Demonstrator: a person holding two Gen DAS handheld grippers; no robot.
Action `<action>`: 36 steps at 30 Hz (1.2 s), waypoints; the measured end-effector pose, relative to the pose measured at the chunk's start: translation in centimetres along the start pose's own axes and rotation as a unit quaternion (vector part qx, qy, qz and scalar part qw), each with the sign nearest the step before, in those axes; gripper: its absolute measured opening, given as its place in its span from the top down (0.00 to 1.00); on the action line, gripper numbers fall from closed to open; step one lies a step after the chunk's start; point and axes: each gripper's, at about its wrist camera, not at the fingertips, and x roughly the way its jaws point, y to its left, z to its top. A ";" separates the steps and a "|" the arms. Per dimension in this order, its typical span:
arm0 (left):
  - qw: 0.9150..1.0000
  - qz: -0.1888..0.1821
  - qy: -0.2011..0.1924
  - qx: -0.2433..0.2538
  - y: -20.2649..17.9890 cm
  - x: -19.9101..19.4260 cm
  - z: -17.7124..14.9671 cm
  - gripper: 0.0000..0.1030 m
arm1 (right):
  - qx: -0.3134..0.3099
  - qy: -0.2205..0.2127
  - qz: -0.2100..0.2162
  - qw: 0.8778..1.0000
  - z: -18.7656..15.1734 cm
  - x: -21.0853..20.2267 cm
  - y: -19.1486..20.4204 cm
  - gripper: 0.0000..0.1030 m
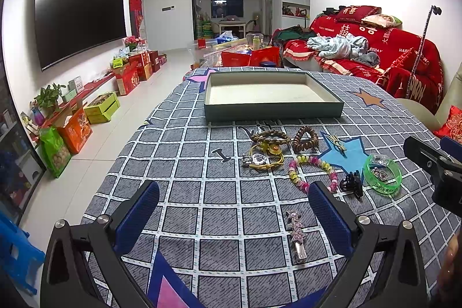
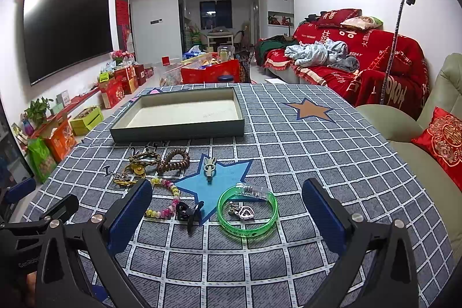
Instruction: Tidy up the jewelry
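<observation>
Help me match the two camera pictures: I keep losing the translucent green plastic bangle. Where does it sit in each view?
Left wrist view: the translucent green plastic bangle lies far right on the checked cloth, beside the black claw hair clip.
Right wrist view: the bangle lies low centre, between the open tongs, a heart charm inside it.
Shared landmark: the blue star patch, touching the bangle.

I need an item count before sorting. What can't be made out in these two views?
- Right wrist view: the left fingertip covers part of the beaded bracelet.
- Left wrist view: charm inside the green bangle is too small to identify.
- Both views: the yellow cord pile is tangled; piece count unclear.
</observation>
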 end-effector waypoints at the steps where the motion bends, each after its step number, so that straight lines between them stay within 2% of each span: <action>1: 1.000 0.001 0.000 0.000 0.0 0.0 0.0 0.00 | 0.000 0.000 0.001 1.000 0.0 0.0 0.0 0.00; 36: 1.000 0.007 0.009 0.000 0.0 0.4 -0.6 0.00 | 0.003 0.000 0.001 1.000 0.0 0.0 -0.1 0.00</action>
